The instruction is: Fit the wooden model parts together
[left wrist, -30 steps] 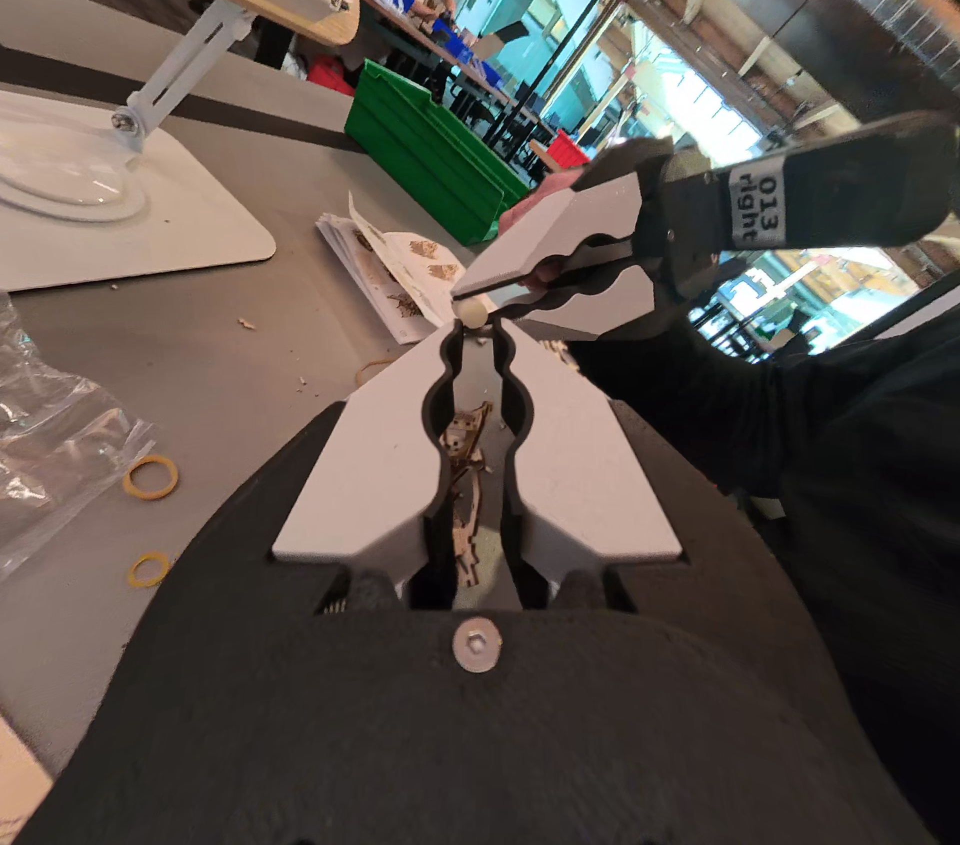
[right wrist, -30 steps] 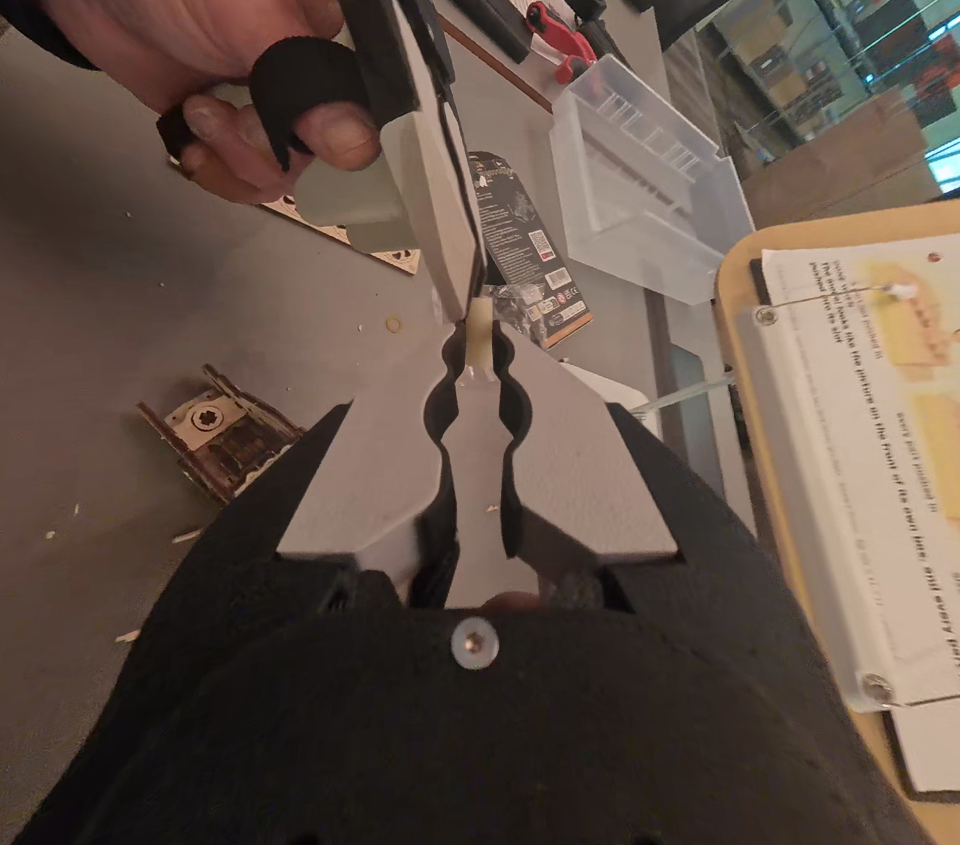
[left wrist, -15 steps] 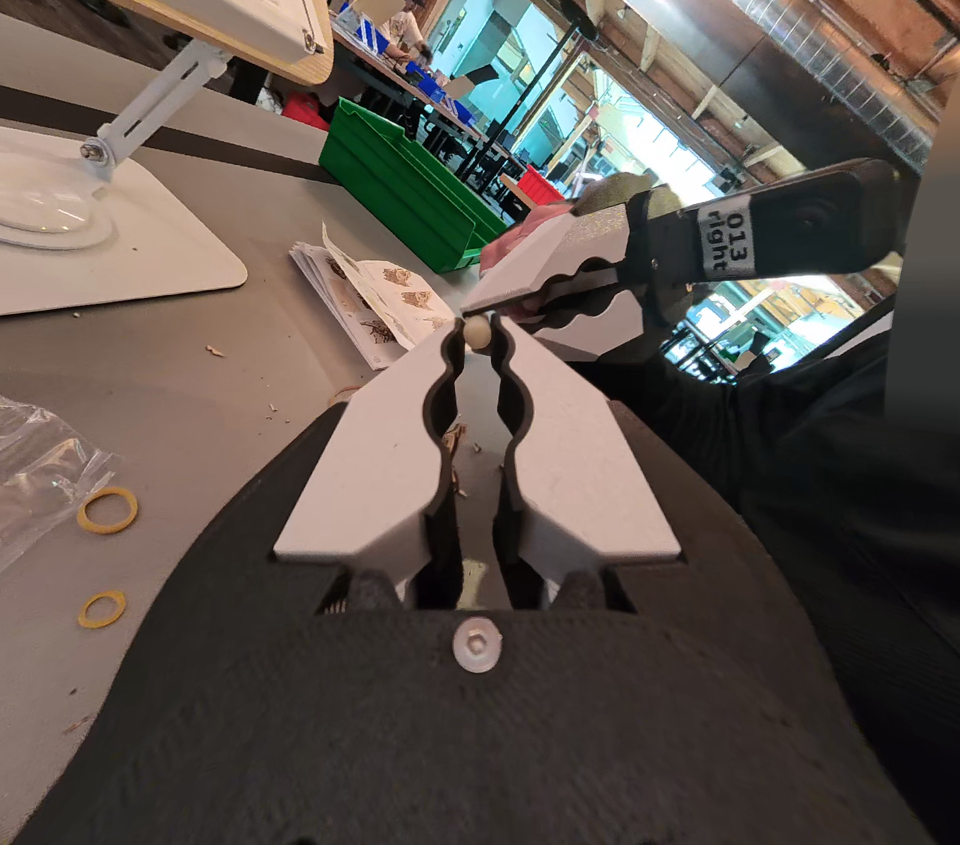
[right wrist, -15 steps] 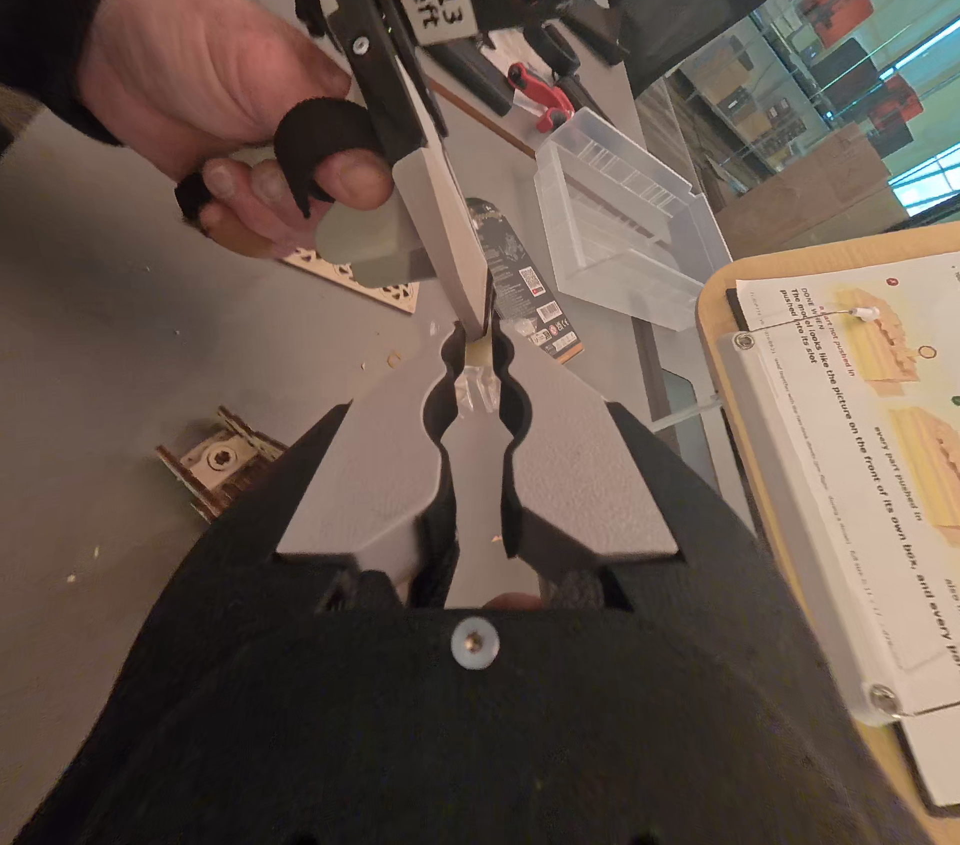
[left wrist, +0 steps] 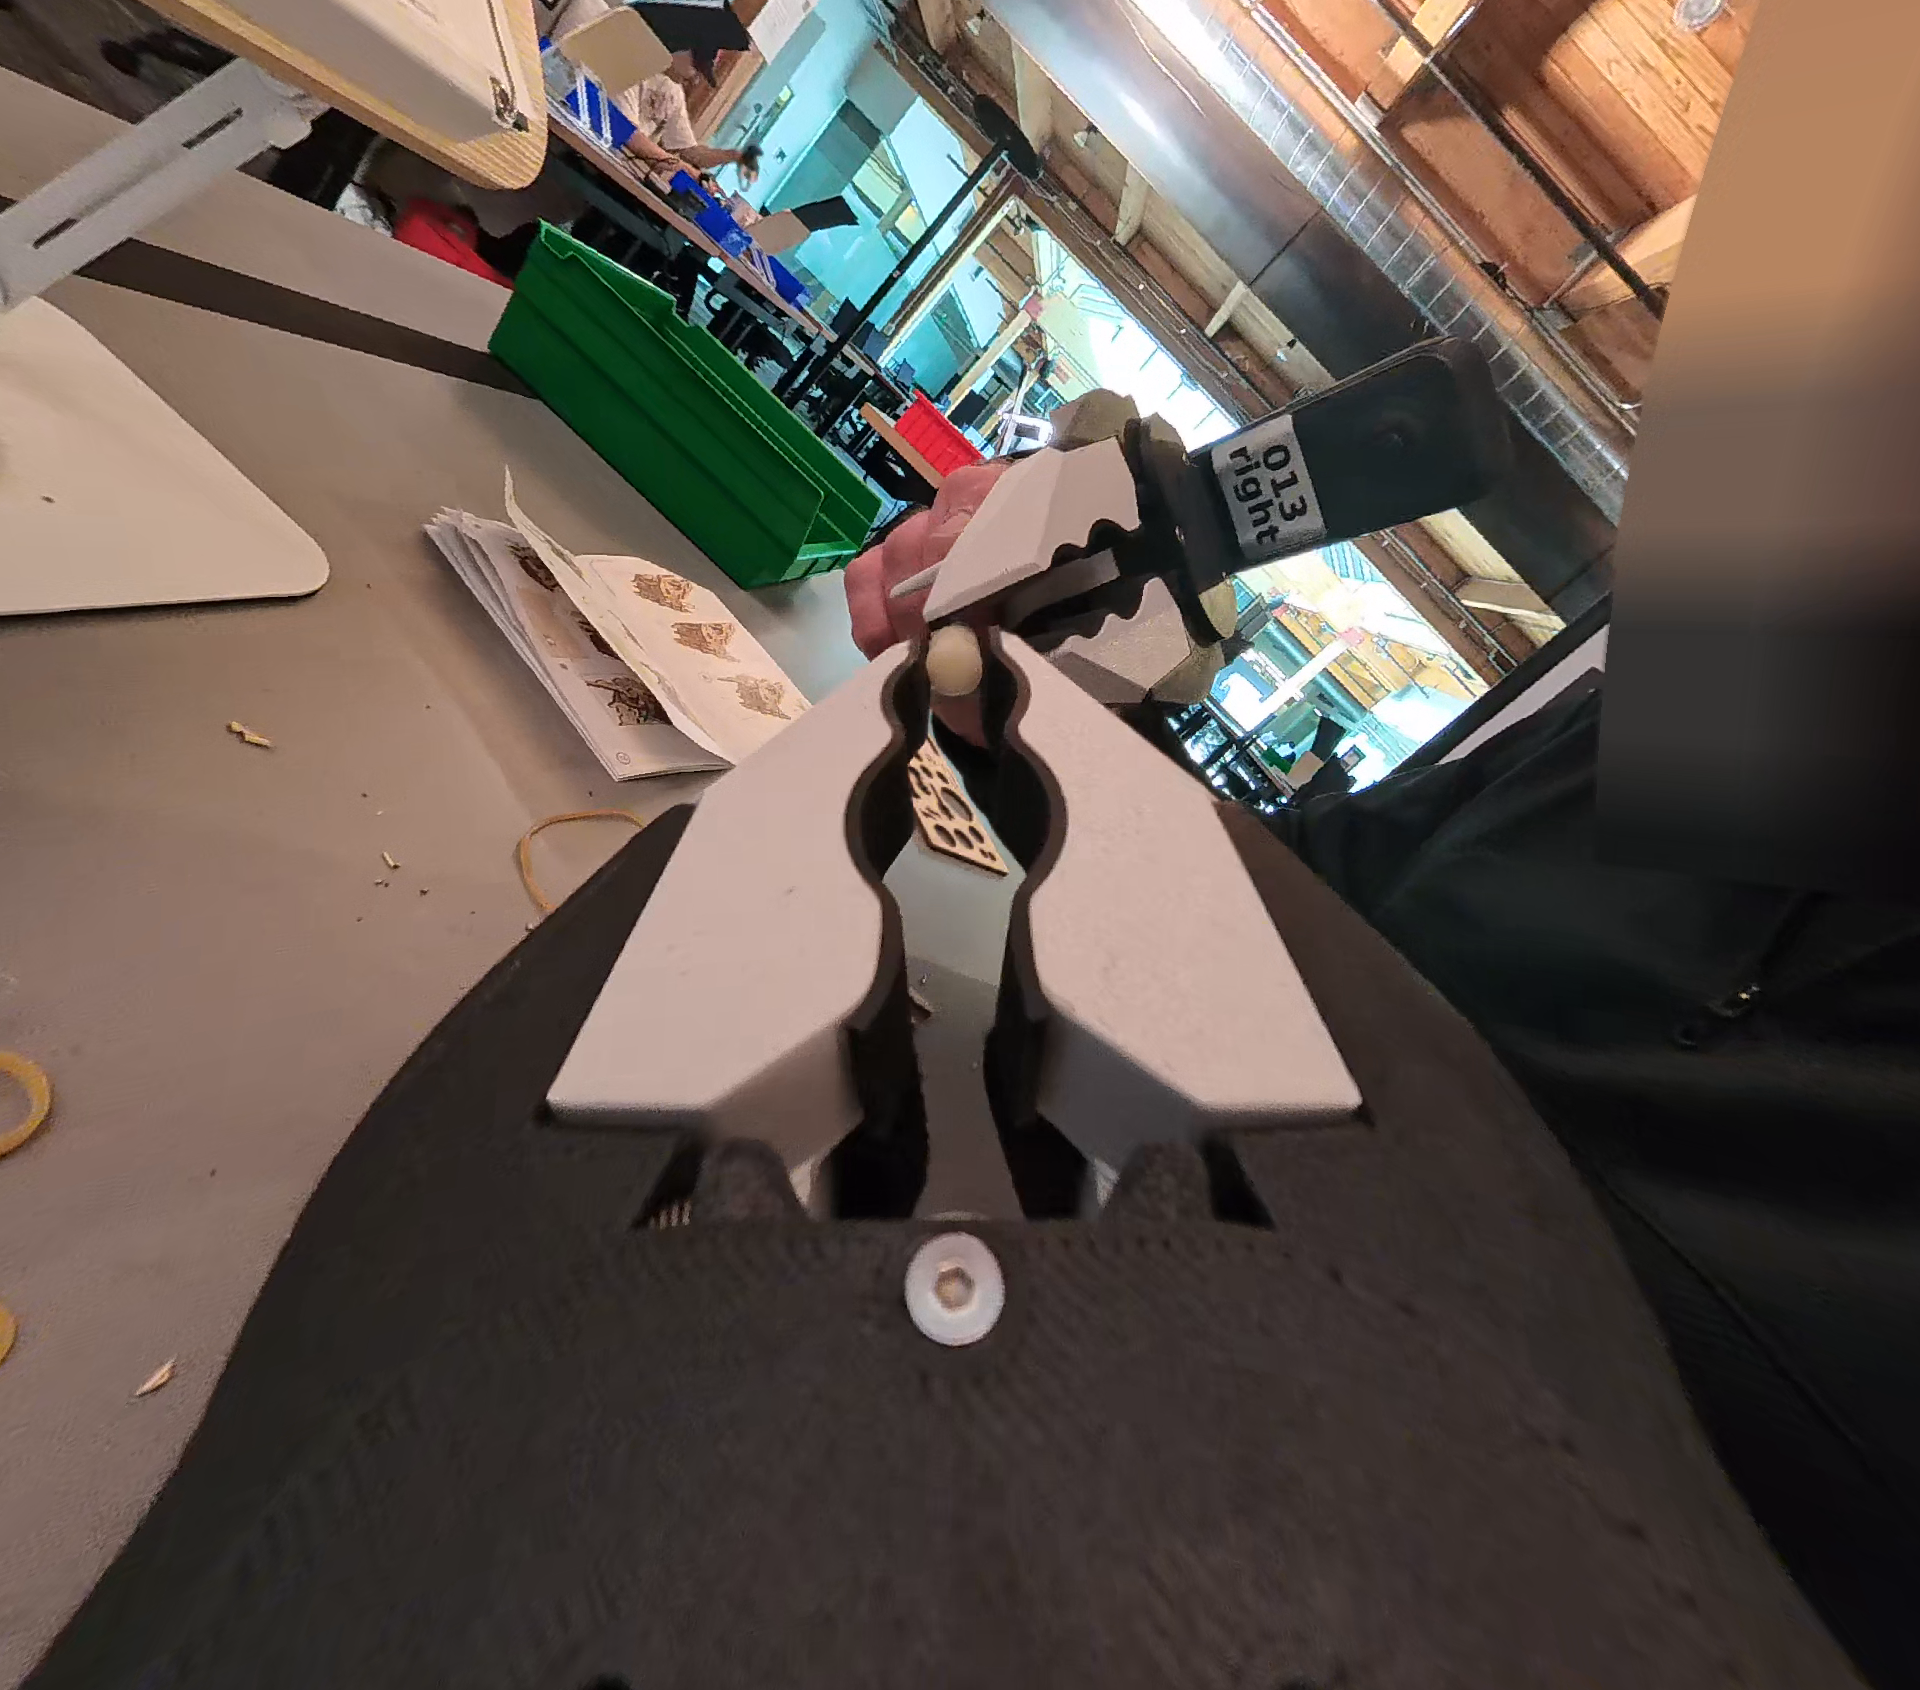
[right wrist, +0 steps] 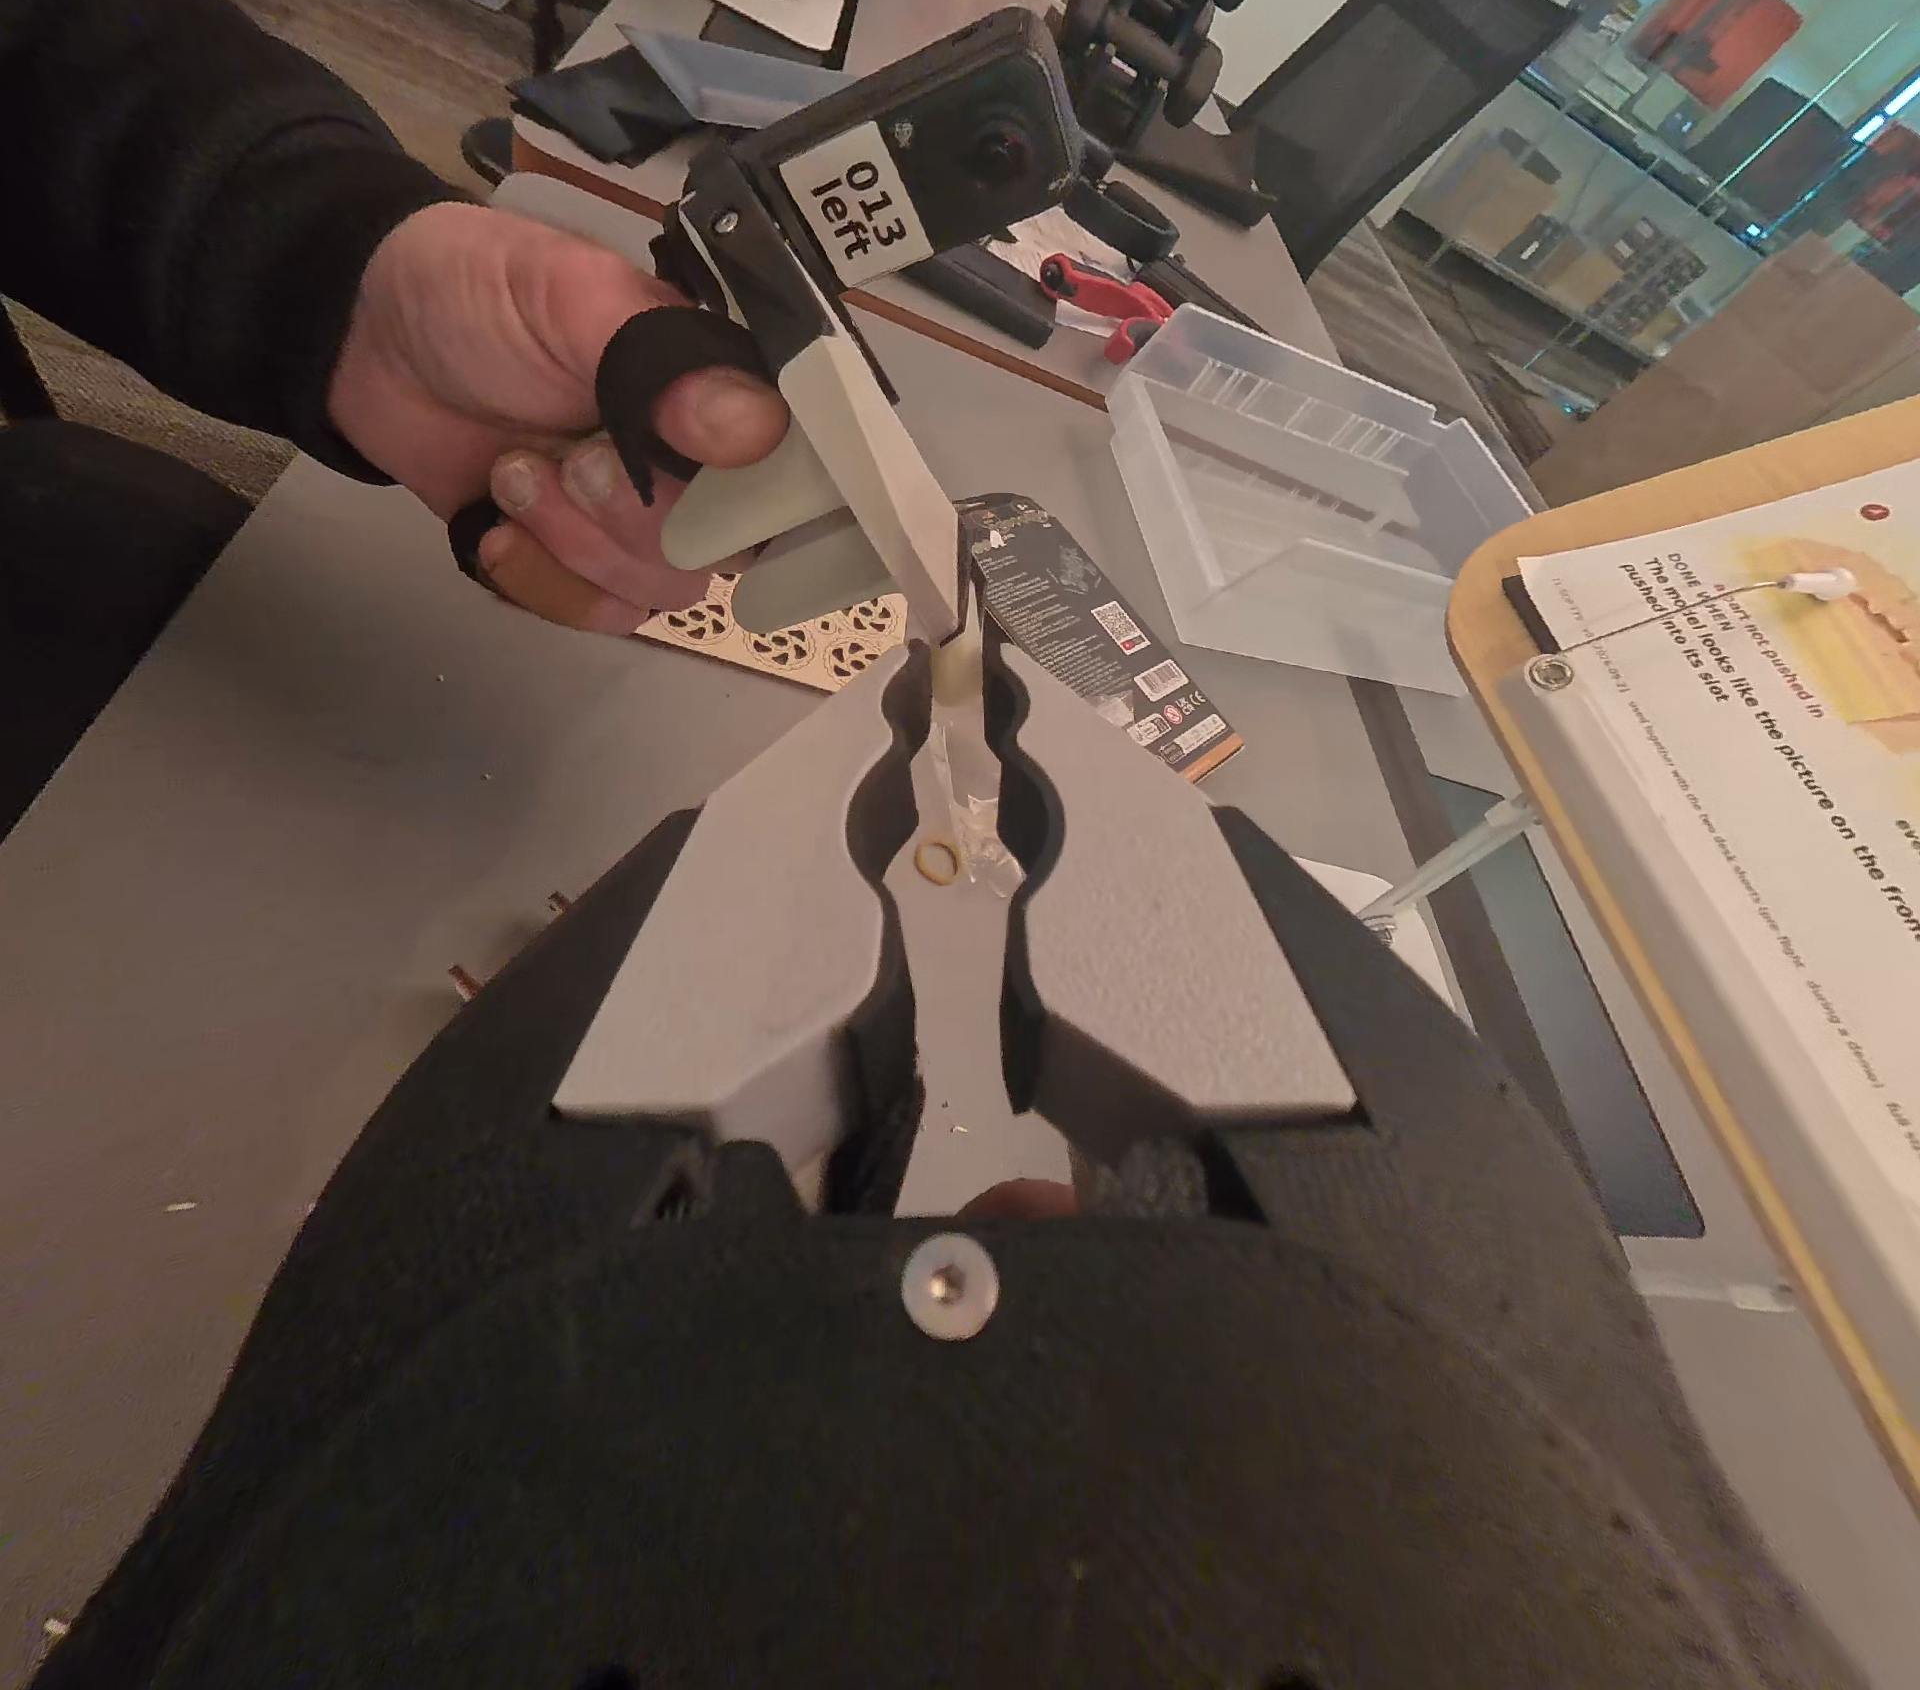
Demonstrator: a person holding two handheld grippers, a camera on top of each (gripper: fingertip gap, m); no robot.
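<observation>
Wooden model parts lie low in both views. A flat wooden sheet [right wrist: 769, 645] cut with round openwork rests on the grey tabletop [right wrist: 312, 809] under the person's left hand [right wrist: 499, 383]. In the air above it a small pale peg [right wrist: 954, 666] sits where the two tools cross.

The left gripper [left wrist: 954, 679] has its fingers clenched on the peg's rounded end. The right gripper [right wrist: 956, 690] has its fingers pinched around the peg's shaft from the other side, with the left tool's tip pressed to the top of it. Each tool carries a black camera with a white printed label.

Just behind the peg lies a black retail card [right wrist: 1101, 643] bearing a barcode and a square code, and beyond it a clear plastic box [right wrist: 1299, 497]. A wooden-edged board [right wrist: 1714, 757] holding a printed instruction sheet stands at the right. A yellow rubber band [right wrist: 935, 859] lies between the right fingers. An open picture booklet [left wrist: 623, 653] and a green bin [left wrist: 665, 414] sit farther out.
</observation>
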